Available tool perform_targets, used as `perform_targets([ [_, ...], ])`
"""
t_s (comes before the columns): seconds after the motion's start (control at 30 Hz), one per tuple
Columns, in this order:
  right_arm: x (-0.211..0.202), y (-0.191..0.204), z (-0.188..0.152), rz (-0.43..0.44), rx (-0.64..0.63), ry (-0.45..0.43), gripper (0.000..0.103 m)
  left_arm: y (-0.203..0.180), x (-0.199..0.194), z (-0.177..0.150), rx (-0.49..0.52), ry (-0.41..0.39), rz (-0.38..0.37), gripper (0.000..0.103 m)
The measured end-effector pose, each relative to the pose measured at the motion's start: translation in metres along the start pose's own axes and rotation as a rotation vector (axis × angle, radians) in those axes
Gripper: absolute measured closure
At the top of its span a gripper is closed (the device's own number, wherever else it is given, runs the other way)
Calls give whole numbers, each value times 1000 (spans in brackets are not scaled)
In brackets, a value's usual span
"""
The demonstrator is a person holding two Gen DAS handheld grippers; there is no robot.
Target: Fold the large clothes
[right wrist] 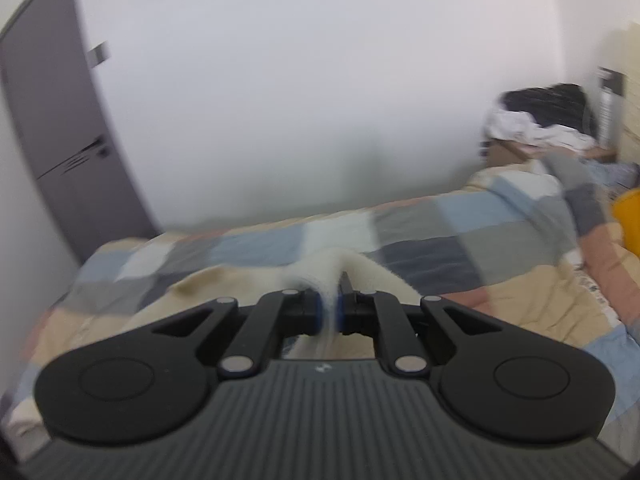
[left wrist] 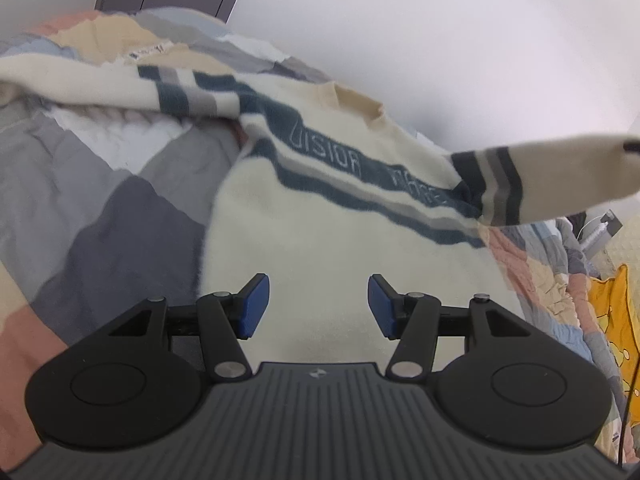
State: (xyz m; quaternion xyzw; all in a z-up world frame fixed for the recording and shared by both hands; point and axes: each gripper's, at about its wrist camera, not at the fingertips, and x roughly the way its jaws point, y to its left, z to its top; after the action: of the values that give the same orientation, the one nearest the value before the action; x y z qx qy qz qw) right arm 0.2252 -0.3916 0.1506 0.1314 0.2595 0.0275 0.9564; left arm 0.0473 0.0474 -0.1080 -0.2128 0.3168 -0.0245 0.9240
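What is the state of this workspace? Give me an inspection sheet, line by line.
Surface: bed under a patchwork quilt, rumpled.
Job's things: cream sweater with dark stripes spread on the quilt; one sleeve lifted off the bed.
Clutter: yellow cushion at the bed's edge; pile of dark and white clothes at the far end.
Grippers: left tongs open, above the sweater body, holding nothing; right tongs shut on cream fabric.
Cables: thin cable beside the cushion.
Surroundings: white wall, grey door.
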Motion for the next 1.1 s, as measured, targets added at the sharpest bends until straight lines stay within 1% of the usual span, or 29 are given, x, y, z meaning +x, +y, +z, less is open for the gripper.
perform_targets([
  [0.13, -28, 52, -7, 112, -60, 24, 93, 6, -14, 2, -17, -17, -14, 42],
  [0.23, -33, 91, -29, 173, -100, 90, 93, 12, -19, 6, -36, -31, -16, 42],
  [0.33, -25, 128, -67, 227, -138, 179, 92, 18, -22, 10, -57, -40, -16, 42],
  [0.47, 1, 166, -127, 296, -141, 278, 92, 26, -26, 15, -91, -53, -23, 42],
  [0.57, 22, 194, -174, 307, -149, 345, 90, 34, -29, 19, -120, -62, -24, 42],
  [0.63, 34, 204, -200, 312, -123, 382, 90, 39, -29, 23, -135, -66, -38, 42],
  [0.7, 43, 213, -220, 318, -100, 417, 90, 40, -29, 28, -116, -78, -24, 42],
  [0.77, 50, 220, -233, 322, -113, 436, 89, 41, -28, 30, -102, -91, 4, 42],
  [0.83, 51, 225, -240, 326, -146, 425, 85, 45, -27, 31, -107, -86, 7, 42],
  [0.9, 49, 222, -240, 349, -158, 430, 67, 47, -24, 32, -110, -75, 4, 42],
  [0.93, 48, 219, -239, 362, -156, 431, 62, 47, -22, 32, -105, -73, 5, 42],
  [1.0, 44, 212, -237, 390, -157, 416, 45, 45, -19, 32, -92, -68, 4, 42],
  [1.1, 31, 197, -231, 410, -177, 351, 43, 39, -16, 30, -73, -57, -13, 42],
])
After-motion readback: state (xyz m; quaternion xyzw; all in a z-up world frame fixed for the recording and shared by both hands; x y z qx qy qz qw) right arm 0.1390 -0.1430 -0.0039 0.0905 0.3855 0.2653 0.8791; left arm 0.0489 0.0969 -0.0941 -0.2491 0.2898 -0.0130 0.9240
